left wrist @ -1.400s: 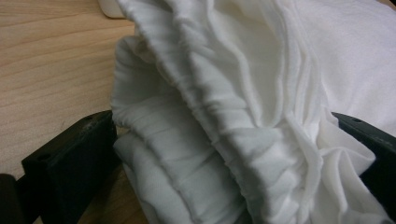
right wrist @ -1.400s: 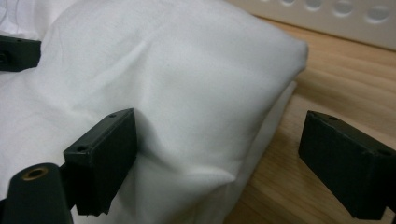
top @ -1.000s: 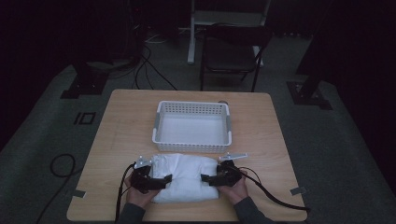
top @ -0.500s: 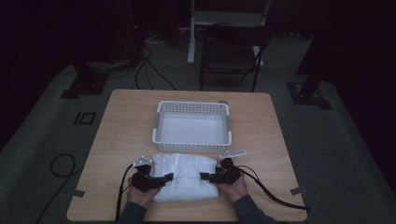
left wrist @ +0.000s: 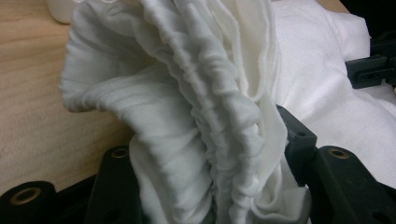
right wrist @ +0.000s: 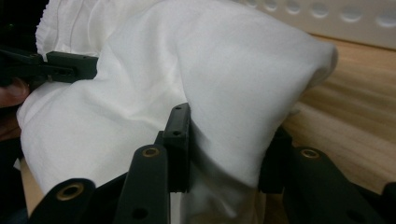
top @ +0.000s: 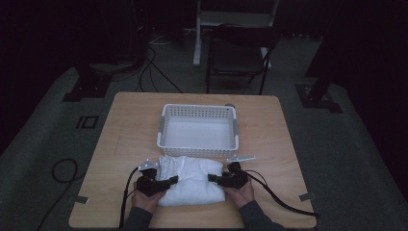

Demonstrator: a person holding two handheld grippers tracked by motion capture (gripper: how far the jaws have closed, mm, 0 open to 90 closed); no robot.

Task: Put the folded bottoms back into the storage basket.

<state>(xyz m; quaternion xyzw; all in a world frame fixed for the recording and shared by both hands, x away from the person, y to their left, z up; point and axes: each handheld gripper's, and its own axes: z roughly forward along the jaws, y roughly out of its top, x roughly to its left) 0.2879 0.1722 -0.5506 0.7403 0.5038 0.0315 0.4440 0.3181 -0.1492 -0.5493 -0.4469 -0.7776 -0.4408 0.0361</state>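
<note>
Both grippers closing onto the white cloth at the near edge of the table.

Against the frame a second ago, when both sets of jaws were standing spread at the cloth's ends, the left gripper (top: 166, 182) is now pinching a gathered, ribbed fold of the white cloth (top: 192, 179), and the right gripper (top: 217, 178) is pinching a smooth bulge of it; both have just been closing, fabric between them. The hands are staying put. The cloth is lying just in front of the white basket (top: 163, 126), apart from its near wall. The basket is sitting mid-table (top: 125, 125); a dark chair (top: 238, 53) is standing beyond the far edge.
</note>
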